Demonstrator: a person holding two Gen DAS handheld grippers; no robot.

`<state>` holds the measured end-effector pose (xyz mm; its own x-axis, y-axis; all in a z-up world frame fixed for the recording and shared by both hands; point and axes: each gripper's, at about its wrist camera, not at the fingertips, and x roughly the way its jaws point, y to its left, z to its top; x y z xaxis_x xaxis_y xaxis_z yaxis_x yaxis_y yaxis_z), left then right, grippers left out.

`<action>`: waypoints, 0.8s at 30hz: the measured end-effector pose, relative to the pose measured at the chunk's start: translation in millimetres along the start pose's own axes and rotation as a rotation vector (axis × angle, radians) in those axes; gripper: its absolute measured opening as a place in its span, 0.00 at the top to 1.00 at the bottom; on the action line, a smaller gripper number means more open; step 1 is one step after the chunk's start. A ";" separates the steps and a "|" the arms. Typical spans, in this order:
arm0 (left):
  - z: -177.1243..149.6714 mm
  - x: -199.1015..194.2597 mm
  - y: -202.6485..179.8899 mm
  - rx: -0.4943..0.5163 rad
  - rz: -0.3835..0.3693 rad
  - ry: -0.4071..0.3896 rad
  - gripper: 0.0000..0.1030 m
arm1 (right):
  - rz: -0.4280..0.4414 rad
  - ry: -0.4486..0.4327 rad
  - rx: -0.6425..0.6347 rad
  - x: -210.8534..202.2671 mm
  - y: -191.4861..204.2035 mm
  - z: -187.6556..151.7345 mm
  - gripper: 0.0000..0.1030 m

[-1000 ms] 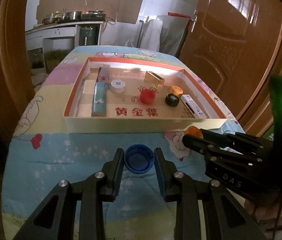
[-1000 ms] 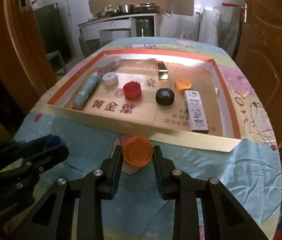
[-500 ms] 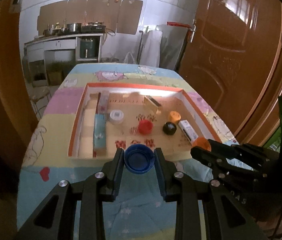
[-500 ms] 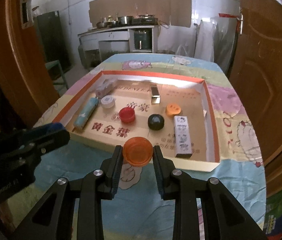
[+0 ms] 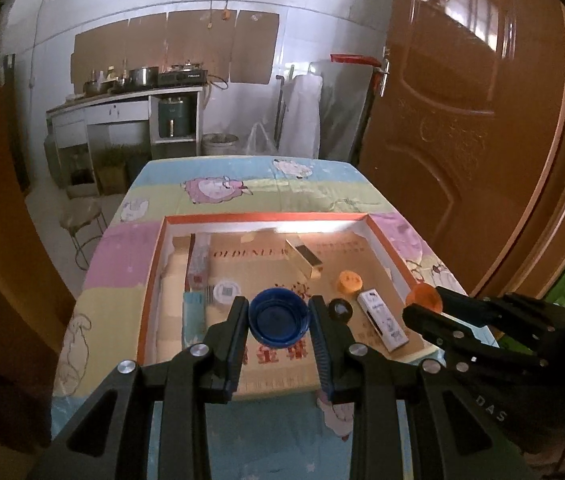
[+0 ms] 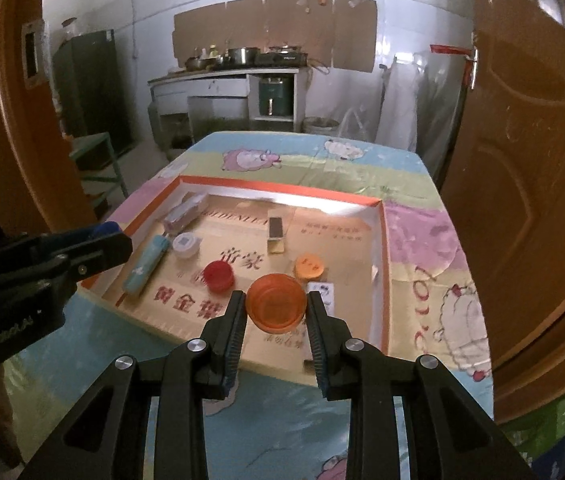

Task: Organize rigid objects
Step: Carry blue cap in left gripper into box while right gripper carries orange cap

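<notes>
My left gripper (image 5: 279, 318) is shut on a blue bottle cap (image 5: 278, 322), held hollow side up in the air over the near part of the shallow cardboard tray (image 5: 154, 264). My right gripper (image 6: 275, 309) is shut on an orange cap (image 6: 276, 307), also lifted above the tray's (image 6: 378, 232) near edge. In the left wrist view the right gripper (image 5: 422, 304) shows at the right with the orange cap (image 5: 424, 297) at its tip. The left gripper (image 6: 110, 236) appears at the left of the right wrist view.
Inside the tray lie a red cap (image 6: 218, 275), a small orange cap (image 6: 309, 266), a black cap (image 5: 341, 309), a white round lid (image 6: 185, 243), a light blue tube (image 6: 145, 264), a white box (image 5: 382, 320) and a gold box (image 6: 275, 234). Wooden doors flank the cloth-covered table (image 6: 434, 312).
Both grippers have risen off the tablecloth with their caps and moved forward toward the tray; the tray now sits lower and smaller in both views.
</notes>
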<state>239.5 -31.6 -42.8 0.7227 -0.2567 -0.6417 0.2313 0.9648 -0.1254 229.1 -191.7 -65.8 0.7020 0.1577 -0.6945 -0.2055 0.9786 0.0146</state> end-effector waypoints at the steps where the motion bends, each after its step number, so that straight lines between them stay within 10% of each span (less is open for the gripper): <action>1: 2.0 1.3 0.5 0.001 0.002 -0.001 0.70 | -0.001 -0.001 -0.001 0.9 -1.5 1.3 0.70; 24: 50.7 55.8 14.8 0.018 0.036 0.051 0.70 | -0.024 0.024 -0.039 49.6 -33.4 55.2 0.70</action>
<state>316.2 -34.6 -42.0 0.6971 -0.2178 -0.6831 0.2177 0.9721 -0.0879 308.5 -209.2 -61.0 0.6908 0.1306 -0.7112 -0.2158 0.9760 -0.0303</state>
